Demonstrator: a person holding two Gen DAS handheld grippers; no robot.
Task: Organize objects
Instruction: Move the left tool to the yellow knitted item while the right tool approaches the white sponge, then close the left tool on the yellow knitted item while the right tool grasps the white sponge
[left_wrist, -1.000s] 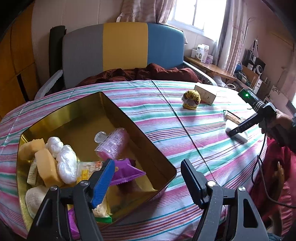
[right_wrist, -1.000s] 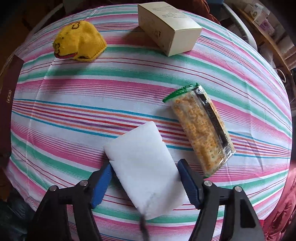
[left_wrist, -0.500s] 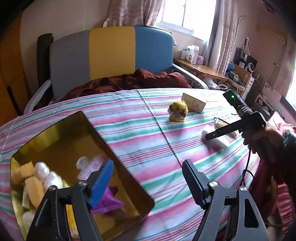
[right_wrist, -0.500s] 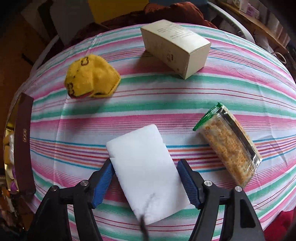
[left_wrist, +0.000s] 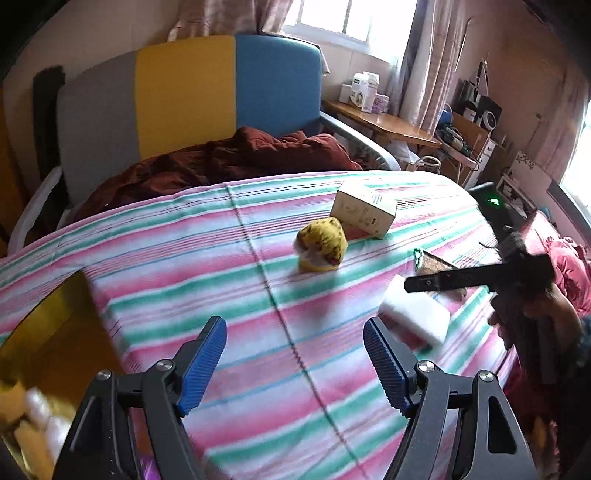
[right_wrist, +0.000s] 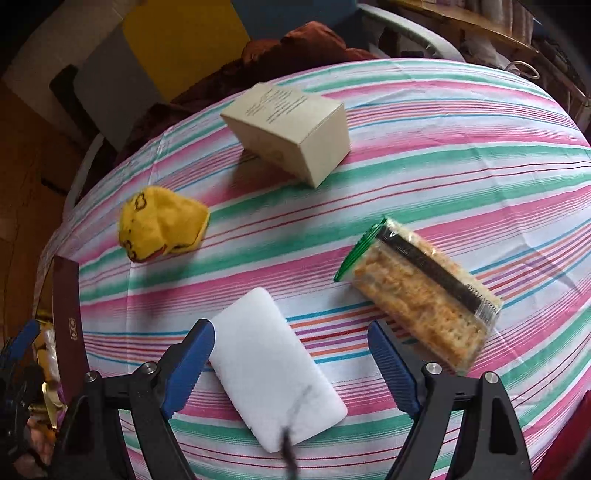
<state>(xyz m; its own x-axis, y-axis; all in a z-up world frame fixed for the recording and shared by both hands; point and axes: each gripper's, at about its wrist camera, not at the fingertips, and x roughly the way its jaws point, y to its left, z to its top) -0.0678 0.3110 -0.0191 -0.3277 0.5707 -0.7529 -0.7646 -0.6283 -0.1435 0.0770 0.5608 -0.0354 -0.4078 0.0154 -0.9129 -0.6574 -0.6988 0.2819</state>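
Cracker pack (right_wrist: 421, 291) beside white sponge (right_wrist: 275, 363)

A white sponge (right_wrist: 275, 369) lies flat on the striped cloth, a cracker packet (right_wrist: 421, 291) just right of it, a yellow toy (right_wrist: 162, 223) and tan box (right_wrist: 291, 131) beyond.

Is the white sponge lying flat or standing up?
Flat. The white sponge lies on its broad face on the striped tablecloth, between the open right tool's fingers, not gripped.
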